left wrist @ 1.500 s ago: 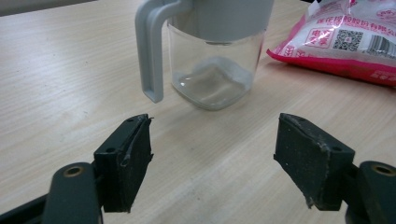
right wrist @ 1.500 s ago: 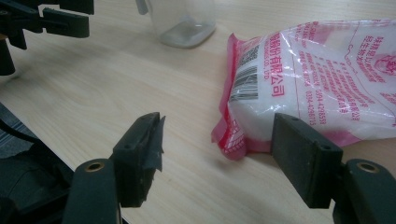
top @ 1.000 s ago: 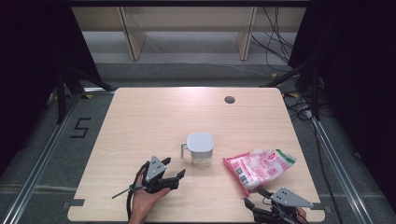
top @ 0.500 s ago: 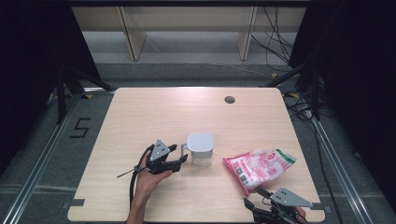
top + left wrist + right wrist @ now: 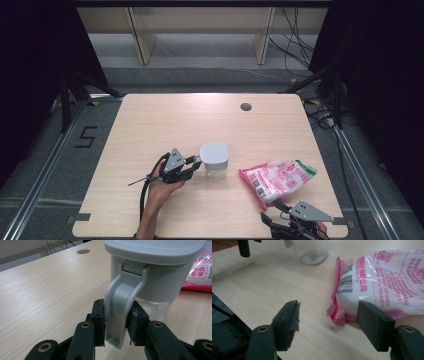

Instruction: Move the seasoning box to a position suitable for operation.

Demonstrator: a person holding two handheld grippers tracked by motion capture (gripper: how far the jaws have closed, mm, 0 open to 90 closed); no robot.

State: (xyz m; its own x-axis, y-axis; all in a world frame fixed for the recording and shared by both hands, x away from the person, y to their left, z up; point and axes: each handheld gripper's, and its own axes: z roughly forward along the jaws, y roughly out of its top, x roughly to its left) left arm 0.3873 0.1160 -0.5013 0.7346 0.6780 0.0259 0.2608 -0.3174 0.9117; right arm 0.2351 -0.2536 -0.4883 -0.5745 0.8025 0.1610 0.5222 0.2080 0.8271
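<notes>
Left gripper (image 5: pixel 116 325), jaws just closing, pinches canister clasp (image 5: pixel 122 307); right gripper (image 5: pixel 328 322) spread near sugar bag (image 5: pixel 384 280); off-centre pinch risks tipping canister (image 5: pixel 215 160).

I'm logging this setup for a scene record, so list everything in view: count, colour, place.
jug: one, clear body with grey lid and grey handle, middle of the table.
bag: one, pink and white printed plastic, right of the jug.
table: one, light wood, with a dark round hole near the far edge.
cables: several, dark, on the floor beyond the table.
left gripper: one, black, jaws just closed onto the jug handle.
right gripper: one, black, open at the bag's near end.
</notes>
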